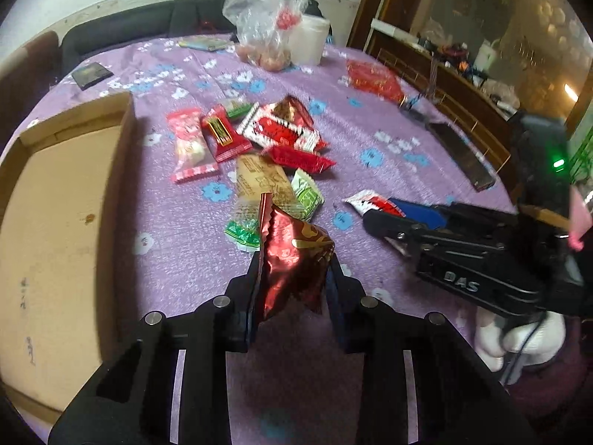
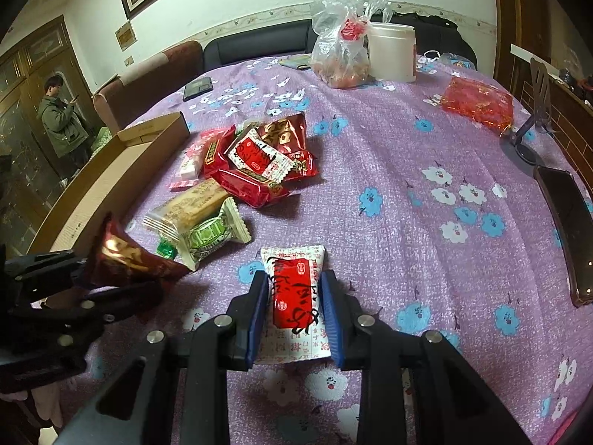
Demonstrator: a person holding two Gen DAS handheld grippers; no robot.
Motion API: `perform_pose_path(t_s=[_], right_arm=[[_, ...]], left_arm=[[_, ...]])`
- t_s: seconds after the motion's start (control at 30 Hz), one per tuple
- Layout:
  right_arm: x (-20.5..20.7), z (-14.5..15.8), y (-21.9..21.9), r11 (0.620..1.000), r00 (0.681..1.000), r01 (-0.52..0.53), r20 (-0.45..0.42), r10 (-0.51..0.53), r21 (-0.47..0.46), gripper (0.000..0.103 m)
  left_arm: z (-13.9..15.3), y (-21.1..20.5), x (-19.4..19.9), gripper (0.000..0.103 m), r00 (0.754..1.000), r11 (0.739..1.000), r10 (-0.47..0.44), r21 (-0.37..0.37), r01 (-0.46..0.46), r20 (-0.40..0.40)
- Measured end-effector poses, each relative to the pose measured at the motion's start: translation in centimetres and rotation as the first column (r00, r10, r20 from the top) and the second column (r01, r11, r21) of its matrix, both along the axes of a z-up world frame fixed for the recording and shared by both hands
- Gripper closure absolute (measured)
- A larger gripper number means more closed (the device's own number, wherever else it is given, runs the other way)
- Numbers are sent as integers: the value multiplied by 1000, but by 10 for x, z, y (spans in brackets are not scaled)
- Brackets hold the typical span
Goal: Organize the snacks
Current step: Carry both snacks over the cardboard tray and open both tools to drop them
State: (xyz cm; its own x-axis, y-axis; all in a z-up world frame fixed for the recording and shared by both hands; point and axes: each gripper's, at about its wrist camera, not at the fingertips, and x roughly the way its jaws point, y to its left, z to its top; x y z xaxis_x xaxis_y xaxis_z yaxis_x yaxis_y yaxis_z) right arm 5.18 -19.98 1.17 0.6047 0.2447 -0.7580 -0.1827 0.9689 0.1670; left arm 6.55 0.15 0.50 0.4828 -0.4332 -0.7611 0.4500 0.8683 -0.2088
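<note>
A crinkled dark-red foil snack (image 1: 292,259) stands upright, raised off the surface, left of a flat white-and-red packet (image 2: 294,289). Beyond them lies a loose heap of red, tan and green snacks (image 1: 259,148), beside an open cardboard box (image 1: 55,222) at far left.

We see the right gripper (image 2: 294,315) clamping a red-and-white snack packet (image 2: 292,289) on the bench (image 2: 407,193); a snack pile (image 2: 255,163) lies far left.

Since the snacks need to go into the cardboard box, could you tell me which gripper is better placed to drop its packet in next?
Left. The left gripper grips the dark red foil packet right beside the cardboard box; the right gripper, clamping its red-and-white packet, sits farther away.
</note>
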Motion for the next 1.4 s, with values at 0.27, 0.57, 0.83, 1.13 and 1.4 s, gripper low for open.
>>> perform_pose_path(t_s=[0.27, 0.57, 0.83, 1.13, 1.4], right_arm=[[-12, 10, 2, 999, 997, 29, 70, -27, -33, 71], [-38, 40, 19, 999, 992, 24, 125, -19, -35, 72], [-38, 67, 77, 995, 983, -87, 154, 95, -57, 71], [-15, 70, 167, 966, 960, -257, 108, 259, -32, 71], [8, 47, 231, 943, 943, -331, 37, 332, -10, 71]], left_arm=[[30, 53, -31, 73, 995, 994, 87, -70, -83, 54], [36, 119, -48, 73, 959, 965, 262, -28, -261, 104], [35, 153, -51, 73, 924, 933, 356, 7, -361, 140], [28, 187, -33, 73, 894, 900, 421, 55, -433, 152], [16, 213, -13, 73, 873, 873, 470, 80, -481, 130]])
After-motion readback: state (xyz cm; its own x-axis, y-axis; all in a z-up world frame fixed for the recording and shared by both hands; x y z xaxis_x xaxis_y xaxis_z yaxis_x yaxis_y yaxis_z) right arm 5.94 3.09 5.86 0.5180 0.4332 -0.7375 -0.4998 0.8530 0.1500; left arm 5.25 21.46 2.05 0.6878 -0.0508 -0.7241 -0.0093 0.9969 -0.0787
